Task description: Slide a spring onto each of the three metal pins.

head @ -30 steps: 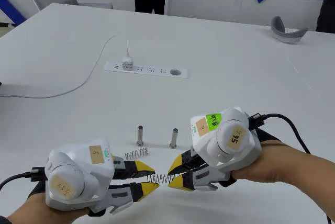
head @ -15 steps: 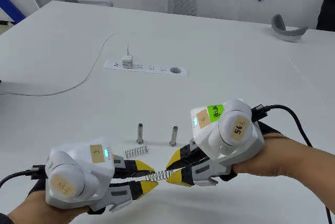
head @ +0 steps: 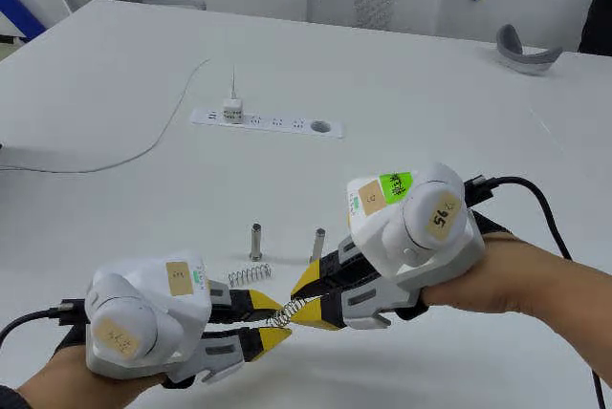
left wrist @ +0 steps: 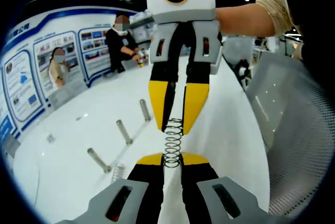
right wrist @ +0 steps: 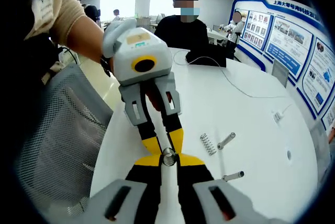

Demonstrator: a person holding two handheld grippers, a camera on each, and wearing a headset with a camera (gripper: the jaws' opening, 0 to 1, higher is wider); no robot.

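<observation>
Spring (head: 285, 313) at lower centre, bridging the two tools. Left gripper (head: 274, 321) and right gripper (head: 308, 296) each pinch one end, jaws nearly closed. Axis runs lower-left to upper-right. Pin (head: 318, 245) stands just above, nearer the right gripper.

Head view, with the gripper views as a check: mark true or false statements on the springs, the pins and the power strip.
1. The held spring is gripped at one end by the left gripper and at the other by the right gripper. True.
2. The two pins in the head view lie on their sides. False: both stand upright on the table.
3. A loose spring lies flat on the table near those pins. True.
4. Nothing is plugged into the power strip. False: a white plug sits in it near one end.
</observation>
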